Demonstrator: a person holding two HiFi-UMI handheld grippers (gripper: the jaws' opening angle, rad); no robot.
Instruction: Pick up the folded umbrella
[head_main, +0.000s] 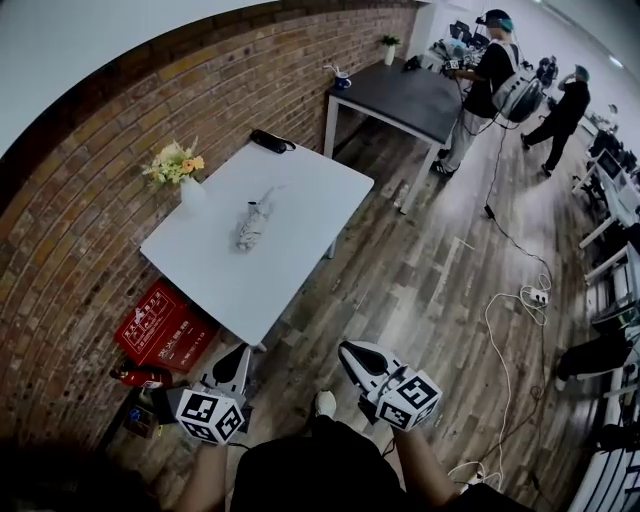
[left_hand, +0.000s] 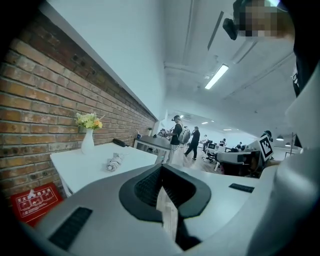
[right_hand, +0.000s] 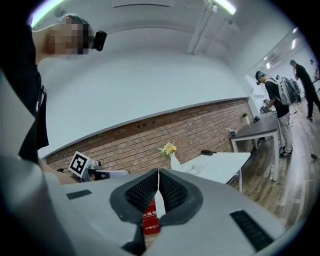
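The folded umbrella (head_main: 253, 222) lies on the table (head_main: 312, 190), the vase (head_main: 192, 193) to its left beside the wall (head_main: 90, 230).

Left hand: our left gripper (head_main: 243, 352) has a pale grey moulded shell tapering into two jaws, with a black slotted patch on each flank
Right hand: our right gripper (head_main: 347, 352) is the same build, grey outside, dark rim round the throat
Linings: black ribbed pads (left_hand: 146, 187) face both pairs of jaws
Markings: a white left cube (head_main: 210, 414) and right cube (head_main: 412, 398) carry black square markers on every visible face
Dress: we wear a black top (head_main: 320, 472) and a white shoe (head_main: 324, 403)
Head: a small black camera (right_hand: 100, 40) is mounted up here
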